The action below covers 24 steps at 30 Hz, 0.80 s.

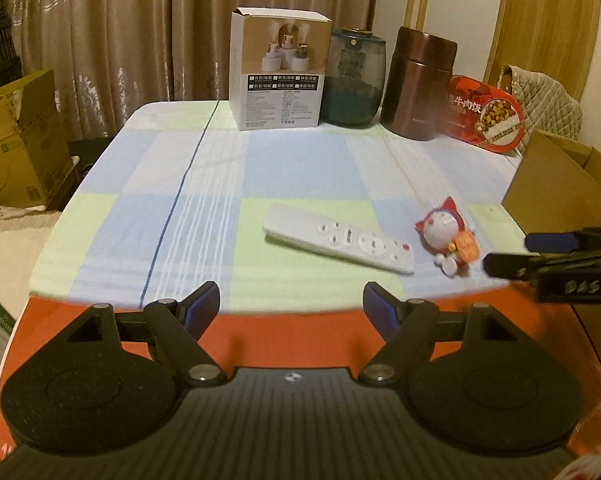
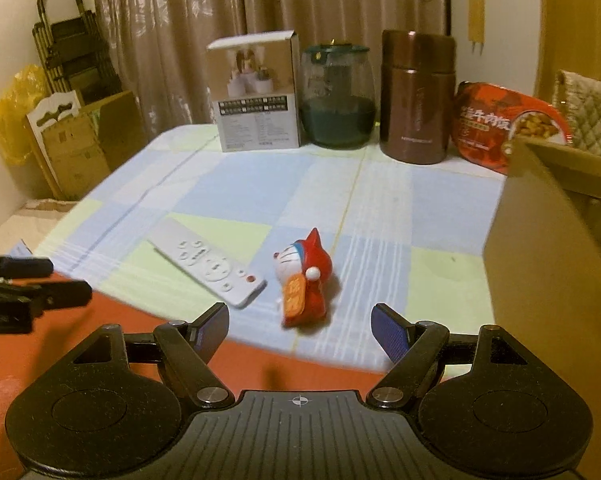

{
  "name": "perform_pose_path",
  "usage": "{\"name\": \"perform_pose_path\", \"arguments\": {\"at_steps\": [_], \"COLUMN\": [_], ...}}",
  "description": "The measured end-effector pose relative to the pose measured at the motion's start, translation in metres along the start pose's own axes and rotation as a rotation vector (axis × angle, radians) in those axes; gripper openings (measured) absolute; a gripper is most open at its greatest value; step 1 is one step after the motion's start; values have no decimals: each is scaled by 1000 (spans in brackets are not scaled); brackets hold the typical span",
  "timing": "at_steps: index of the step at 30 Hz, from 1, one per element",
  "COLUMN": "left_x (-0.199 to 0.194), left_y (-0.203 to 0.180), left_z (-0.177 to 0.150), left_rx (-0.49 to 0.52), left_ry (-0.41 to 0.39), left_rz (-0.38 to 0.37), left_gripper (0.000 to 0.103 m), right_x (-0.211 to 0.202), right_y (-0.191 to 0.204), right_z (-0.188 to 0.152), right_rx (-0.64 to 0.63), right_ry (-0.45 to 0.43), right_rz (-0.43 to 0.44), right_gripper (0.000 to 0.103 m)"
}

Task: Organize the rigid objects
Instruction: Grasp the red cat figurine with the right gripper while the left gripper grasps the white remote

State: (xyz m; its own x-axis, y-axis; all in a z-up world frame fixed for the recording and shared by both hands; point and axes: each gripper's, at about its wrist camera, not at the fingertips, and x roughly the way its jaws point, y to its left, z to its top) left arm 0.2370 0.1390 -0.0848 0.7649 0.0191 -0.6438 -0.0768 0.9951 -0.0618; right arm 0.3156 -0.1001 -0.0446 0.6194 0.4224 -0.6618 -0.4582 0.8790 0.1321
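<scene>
A white remote control (image 1: 338, 243) (image 2: 208, 266) lies on the checked tablecloth near the front edge. Just right of it sits a small red and white cat figurine (image 1: 446, 236) (image 2: 302, 280). My left gripper (image 1: 292, 306) is open above the table's front edge, short of the remote, with nothing between its fingers. My right gripper (image 2: 300, 326) is open too, right before the figurine without touching it. Each gripper shows at the edge of the other's view: the right one (image 1: 508, 254), the left one (image 2: 68, 280).
Along the back stand a white product box (image 1: 278, 72) (image 2: 256, 96), a dark green glass jar (image 1: 354, 78) (image 2: 338, 96), a brown flask (image 1: 418, 84) (image 2: 416, 96) and a red food package (image 1: 484, 116) (image 2: 504, 124). An open cardboard box (image 1: 556, 184) (image 2: 548, 232) stands right. An orange box (image 1: 292, 340) lies below.
</scene>
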Motion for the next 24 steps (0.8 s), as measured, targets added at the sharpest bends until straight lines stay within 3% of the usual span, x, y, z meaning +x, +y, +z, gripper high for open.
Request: {"name": "perform_pose_path", "arguments": {"at_steps": [8, 11, 13, 16, 24], "left_x": [24, 27, 28, 28, 28], "left_y": [12, 18, 20, 20, 24], "left_z": [6, 6, 6, 7, 8], "left_rx": [-31, -56, -64, -69, -84], "left_ry": [15, 22, 26, 21, 25], "left_rz": [23, 21, 21, 19, 7], "left_gripper": [75, 75, 75, 75, 75], "right_x": [50, 62, 67, 74, 93], "right_y": [-3, -3, -5, -4, 14], "right_z": [5, 7, 7, 10, 24], "right_rx": [-66, -97, -108, -141, -260], "right_ry": [7, 24, 36, 35, 44], "right_rz": [25, -7, -10, -14, 56], "right_gripper": [70, 54, 38, 32, 32]}}
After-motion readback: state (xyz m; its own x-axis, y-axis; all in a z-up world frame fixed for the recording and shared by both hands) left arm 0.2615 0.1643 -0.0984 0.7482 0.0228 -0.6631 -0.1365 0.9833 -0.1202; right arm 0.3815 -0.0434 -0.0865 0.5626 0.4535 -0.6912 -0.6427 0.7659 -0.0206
